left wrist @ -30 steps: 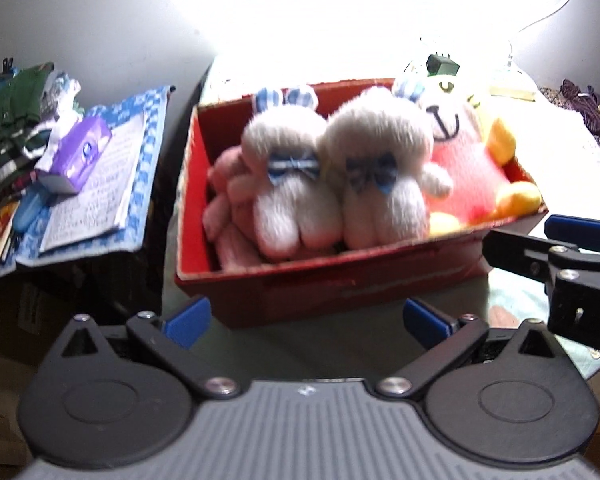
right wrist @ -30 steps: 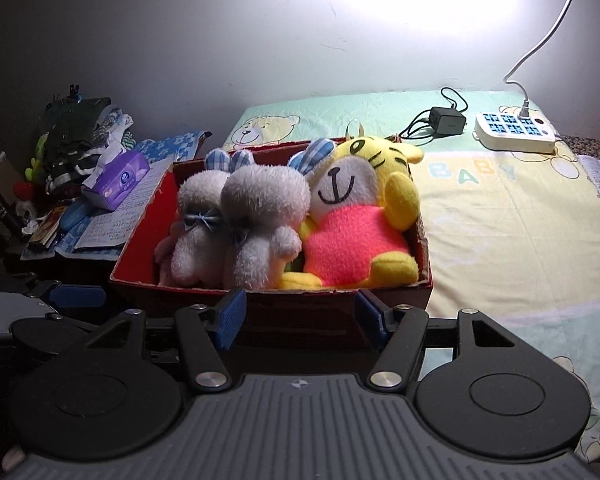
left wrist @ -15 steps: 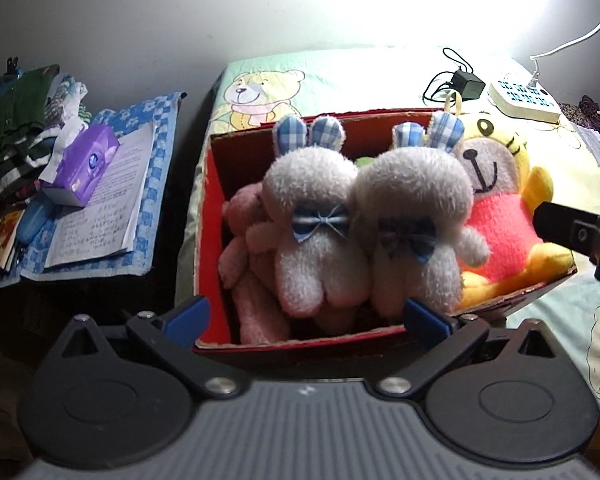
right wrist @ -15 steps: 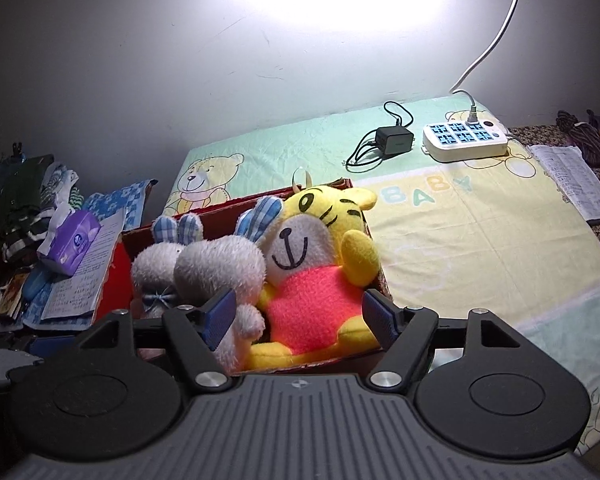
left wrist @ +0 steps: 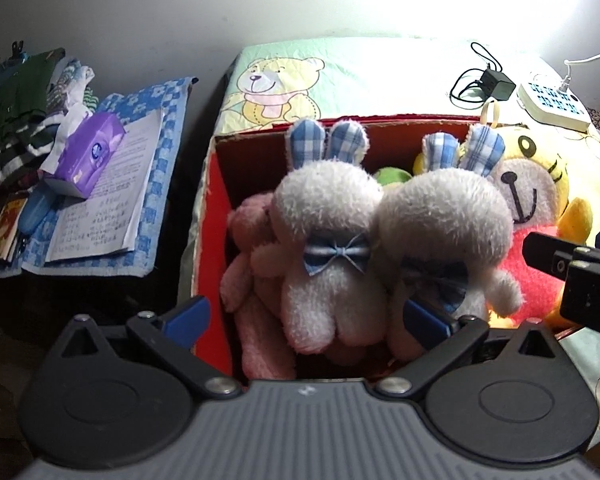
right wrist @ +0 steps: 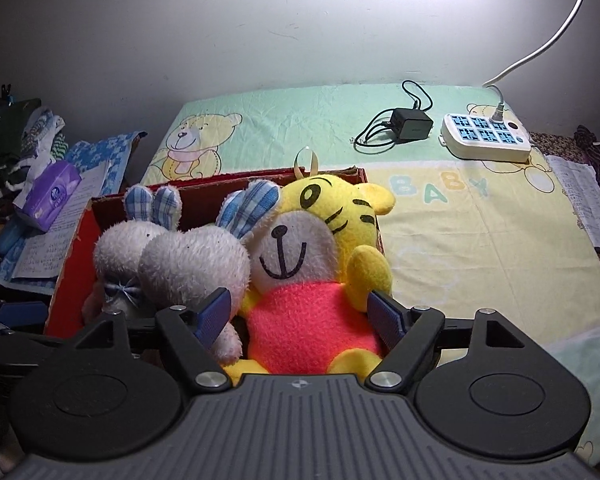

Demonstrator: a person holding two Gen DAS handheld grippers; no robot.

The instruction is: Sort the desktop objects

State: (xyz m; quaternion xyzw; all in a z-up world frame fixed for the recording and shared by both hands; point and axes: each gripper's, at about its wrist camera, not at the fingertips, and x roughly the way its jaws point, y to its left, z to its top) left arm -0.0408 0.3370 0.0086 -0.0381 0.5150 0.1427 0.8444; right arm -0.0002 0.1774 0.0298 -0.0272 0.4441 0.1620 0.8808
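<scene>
Two white rabbits [left wrist: 332,248] and a yellow tiger [right wrist: 320,264] fill the red box [left wrist: 214,208] at frame centre; left gripper [left wrist: 304,316] and right gripper [right wrist: 300,314] hover spread wide, holding nothing.

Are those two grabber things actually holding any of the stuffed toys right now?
No. Both are open and empty: the left gripper spans a white bunny, the right gripper spans the yellow tiger, neither clamped.

The white rabbits [left wrist: 332,256] and yellow tiger [right wrist: 312,268] are fuzzy plush. The red box [left wrist: 210,216] looks matt cardboard. The bedsheet [right wrist: 480,232] is smooth printed cloth; the power strip [right wrist: 486,138] is glossy plastic.
</scene>
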